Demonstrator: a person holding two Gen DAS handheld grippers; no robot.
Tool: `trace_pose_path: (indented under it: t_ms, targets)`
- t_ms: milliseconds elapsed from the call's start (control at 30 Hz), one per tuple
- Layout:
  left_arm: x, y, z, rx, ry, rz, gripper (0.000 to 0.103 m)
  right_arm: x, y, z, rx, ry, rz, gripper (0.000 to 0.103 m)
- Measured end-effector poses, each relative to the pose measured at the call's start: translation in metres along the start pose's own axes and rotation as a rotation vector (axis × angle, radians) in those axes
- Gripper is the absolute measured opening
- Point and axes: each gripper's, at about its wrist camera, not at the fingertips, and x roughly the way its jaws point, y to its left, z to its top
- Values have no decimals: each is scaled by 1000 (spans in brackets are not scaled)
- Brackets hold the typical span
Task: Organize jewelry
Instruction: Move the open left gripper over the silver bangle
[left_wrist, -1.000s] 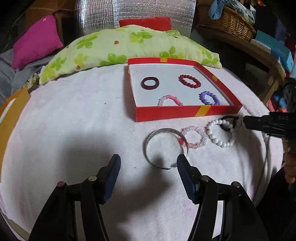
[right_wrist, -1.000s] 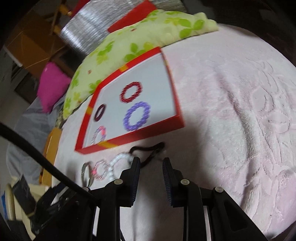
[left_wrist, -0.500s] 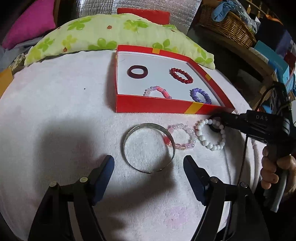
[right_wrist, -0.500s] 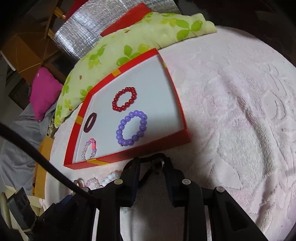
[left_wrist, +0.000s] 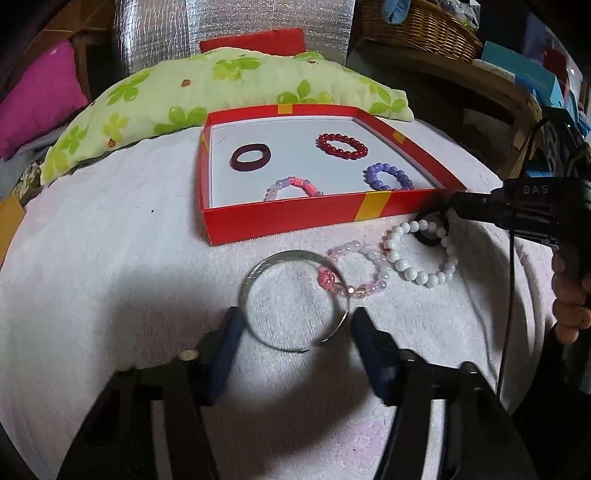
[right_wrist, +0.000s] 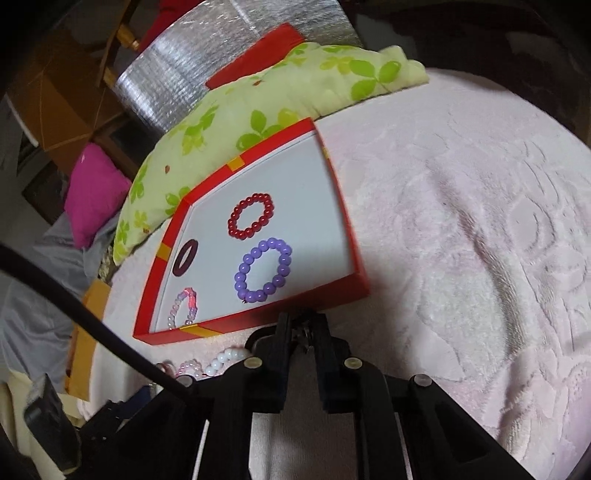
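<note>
Since the earlier frames both grippers have crept forward onto their targets. From the left wrist, the left gripper (left_wrist: 295, 332) now straddles the silver bangle (left_wrist: 294, 300), which lies flat on the pink blanket (left_wrist: 110, 277) just below the near wall of the red tray (left_wrist: 317, 218); its jaws are closing, with the bangle between the blue pads but not visibly pinched yet. Beside the bangle, touching it, lies the pale pink bead bracelet (left_wrist: 356, 271), and next to that the white bead bracelet (left_wrist: 421, 254), overlapping a black ring-shaped piece (left_wrist: 430, 240). A hand (left_wrist: 570, 299) at the right edge holds the right gripper (left_wrist: 448, 212), whose tips sit on that black piece near the tray's near right corner. From the right wrist, the right gripper (right_wrist: 303, 328) is clenched on a small dark item, barely visible between the pads, right against the tray's near wall (right_wrist: 258, 321). Inside the tray lie the red bead bracelet (right_wrist: 251, 216), the purple one (right_wrist: 264, 271), a dark ring (right_wrist: 184, 257) and a pink-lilac one (right_wrist: 183, 308). I judge two risks: the closing left pads could squirt the smooth, springy bangle sideways or snag the pink bracelet, and lifting the black piece could drag the white beads.
</note>
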Motion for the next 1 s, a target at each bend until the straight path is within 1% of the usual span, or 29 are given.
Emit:
trace_pose_path:
  t_ms: [167,233,267,300,367,467,533,633,667,700,733,767,800,900,1000]
  targets:
    - [-7,4,1,-9,-27,-10,58,0,-7,1,57,36,34,15]
    - [-11,6,2,-14,-41,-15,58,1,-4,0,48,38,32,19]
    - [-13,6,3,-16,-45,-15,58,2,-2,0,37,35,21,27]
    - [-14,7,3,-19,-50,-12,58,3,-1,0,33,35,14,37]
    - [-16,8,4,-28,-57,-10,58,6,1,0,36,24,13,50]
    - [-19,12,4,-42,-63,-9,58,10,10,0,-22,-4,-18,50]
    - [-19,12,4,-45,-61,-7,58,15,15,0,-55,-2,-42,49]
    - [-16,13,3,-46,-45,-6,58,23,21,-2,-90,0,-81,43]
    - [-16,12,1,-46,-41,-5,58,25,23,-3,-109,-4,-97,34]
    - [-16,12,0,-48,-38,-3,58,26,24,-4,-123,-5,-108,22]
    - [-16,13,0,-51,-37,0,58,27,25,-4,-134,-8,-120,16]
    - [-17,14,0,-54,-40,2,58,27,25,-5,-139,-13,-133,13]
    - [-18,15,0,-59,-44,2,58,26,23,-5,-135,-14,-131,11]
    - [-21,19,0,-74,-56,7,58,20,22,-5,-127,-24,-121,9]
    - [-25,21,0,-84,-77,14,58,10,19,-6,-111,-36,-87,9]
